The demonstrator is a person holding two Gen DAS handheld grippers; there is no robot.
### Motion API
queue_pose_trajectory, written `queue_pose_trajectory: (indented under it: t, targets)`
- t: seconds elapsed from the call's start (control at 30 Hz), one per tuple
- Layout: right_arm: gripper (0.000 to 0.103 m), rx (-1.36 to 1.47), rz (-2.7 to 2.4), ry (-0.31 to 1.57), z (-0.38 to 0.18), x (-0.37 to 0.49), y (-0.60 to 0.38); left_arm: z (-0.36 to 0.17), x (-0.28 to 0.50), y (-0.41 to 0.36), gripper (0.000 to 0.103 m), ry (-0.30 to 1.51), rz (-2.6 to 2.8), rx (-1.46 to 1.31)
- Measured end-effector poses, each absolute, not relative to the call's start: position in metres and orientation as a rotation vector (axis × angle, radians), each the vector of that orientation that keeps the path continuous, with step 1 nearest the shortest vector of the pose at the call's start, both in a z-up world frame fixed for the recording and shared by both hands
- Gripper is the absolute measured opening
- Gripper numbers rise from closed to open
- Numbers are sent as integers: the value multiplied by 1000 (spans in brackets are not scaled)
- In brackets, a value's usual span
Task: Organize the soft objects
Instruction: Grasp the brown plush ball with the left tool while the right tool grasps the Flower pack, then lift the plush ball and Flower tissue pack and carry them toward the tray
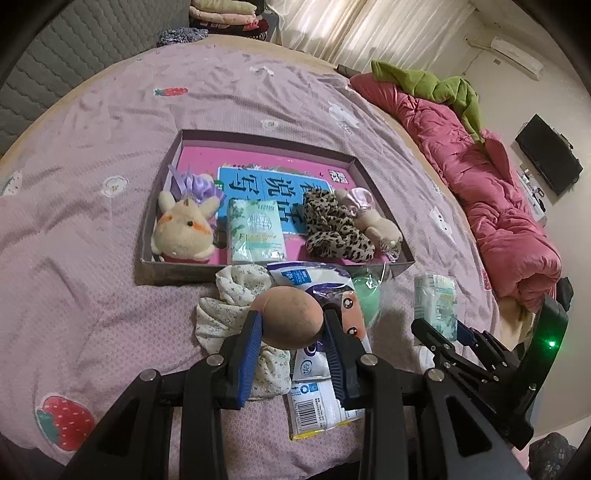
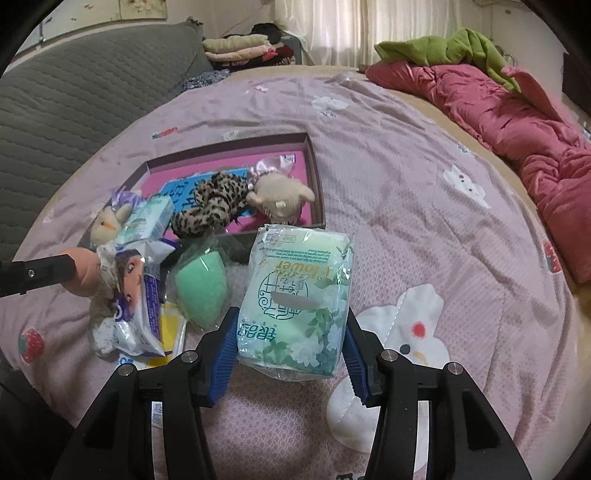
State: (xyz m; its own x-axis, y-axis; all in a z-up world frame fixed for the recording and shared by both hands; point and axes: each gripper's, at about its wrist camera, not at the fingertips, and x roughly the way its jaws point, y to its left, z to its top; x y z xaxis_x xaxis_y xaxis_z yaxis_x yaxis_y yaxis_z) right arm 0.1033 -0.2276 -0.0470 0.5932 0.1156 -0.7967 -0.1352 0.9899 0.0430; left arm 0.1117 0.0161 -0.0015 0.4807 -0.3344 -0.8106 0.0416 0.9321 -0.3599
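Both claws clamped — left, right.

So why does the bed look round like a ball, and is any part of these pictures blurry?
Left wrist view: the fisheye lens bends the bed into a dome, corners go black, and bright curtains wash out. Right wrist view: same bulge; the tissue pack in the right gripper looks sharp, with the pink quilt softer at the edge.
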Motion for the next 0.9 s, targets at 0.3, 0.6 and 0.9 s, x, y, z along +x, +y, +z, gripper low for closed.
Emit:
queue_pose_trajectory:
  t: [0.3, 0.6, 0.9]
  targets:
    - [53, -35, 177, 875, -22, 98, -219, 15, 107, 16, 34, 1017, -232, -299]
    - [53, -63, 215, 835, -2, 93, -207, 28, 103, 14, 34, 993, -222, -282]
    - [53, -89, 248, 799, 16, 94, -193, 40, 102, 17, 34, 961, -197, -257]
